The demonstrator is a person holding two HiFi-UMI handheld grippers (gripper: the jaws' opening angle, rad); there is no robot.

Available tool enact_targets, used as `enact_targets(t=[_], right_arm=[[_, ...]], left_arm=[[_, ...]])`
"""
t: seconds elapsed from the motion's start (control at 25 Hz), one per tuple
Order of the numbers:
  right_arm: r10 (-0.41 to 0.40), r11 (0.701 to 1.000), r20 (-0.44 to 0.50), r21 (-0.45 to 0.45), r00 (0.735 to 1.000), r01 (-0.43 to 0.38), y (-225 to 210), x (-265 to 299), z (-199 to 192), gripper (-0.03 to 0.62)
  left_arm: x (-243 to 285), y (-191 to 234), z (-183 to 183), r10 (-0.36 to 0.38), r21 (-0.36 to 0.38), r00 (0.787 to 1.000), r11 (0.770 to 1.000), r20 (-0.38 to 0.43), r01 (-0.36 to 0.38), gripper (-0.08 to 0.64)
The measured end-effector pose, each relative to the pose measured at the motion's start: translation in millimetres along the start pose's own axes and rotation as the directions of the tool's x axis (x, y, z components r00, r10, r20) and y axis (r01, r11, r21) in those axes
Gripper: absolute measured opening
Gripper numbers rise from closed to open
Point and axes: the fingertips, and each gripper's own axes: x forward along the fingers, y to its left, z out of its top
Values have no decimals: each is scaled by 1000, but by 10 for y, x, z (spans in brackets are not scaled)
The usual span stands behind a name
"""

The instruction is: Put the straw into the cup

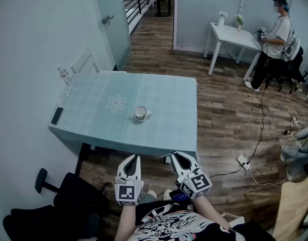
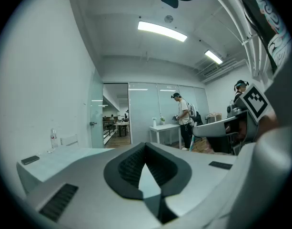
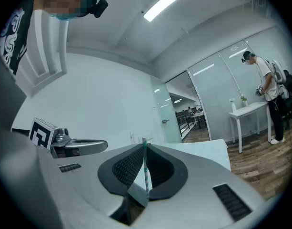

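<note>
Status: my right gripper (image 1: 179, 155) has its fingers (image 3: 123, 168) closed on the straw (image 3: 145, 171). It is a thin striped one, standing upright between the pads with its top just above the fingertips. My left gripper (image 1: 133, 157) has its fingers pressed together with nothing between them. Both grippers hang close to my body, on the near side of the tabletop (image 1: 170, 134). The cup (image 1: 140, 113) stands upright near the middle of the tabletop, well apart from both grippers and not yet approached.

Risks, as I judge them:
- The straw is slim and pinched along a short length, so a quick swing could rotate it in the grip or let it slide out.
- The cup mouth is small. If the straw comes in tilted, it could hit the rim and not the opening.
- The cup looks light and nothing braces it, so a push from the straw or the fingers could shift or tip it.
- A long straw in a low cup may lean over and lever itself back out on release.

Obstructions: the near edge of the tabletop lies between the grippers and the cup, so the straw tip could catch there on a low approach. I see nothing else on the direct path.

Surroundings: a phone (image 1: 57, 115) lies at the left edge of the tabletop and a bottle (image 1: 64, 75) stands at the far left corner, both well clear of the cup. A black chair (image 1: 68, 200) sits near left. A person (image 1: 277, 34) works at a far right desk. A cable (image 1: 260, 134) runs across the floor on the right.
</note>
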Motion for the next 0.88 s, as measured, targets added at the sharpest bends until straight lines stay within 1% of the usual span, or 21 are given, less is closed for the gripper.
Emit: enact_targets(t=[0.24, 0.4, 0.88], right_arm=[[-8, 1000, 6, 21, 1000, 8, -50, 4, -11, 12], [-1, 999, 37, 52, 999, -1, -69, -53, 23, 14], [-10, 999, 66, 36, 998, 7, -124, -179, 152, 14]], left_arm=[[28, 16, -25, 1, 4, 1000, 1000, -17, -1, 5], [24, -9, -48, 3, 5, 1000, 1000, -18, -3, 5], [-46, -63, 17, 19, 29, 1000, 999, -12, -19, 5]])
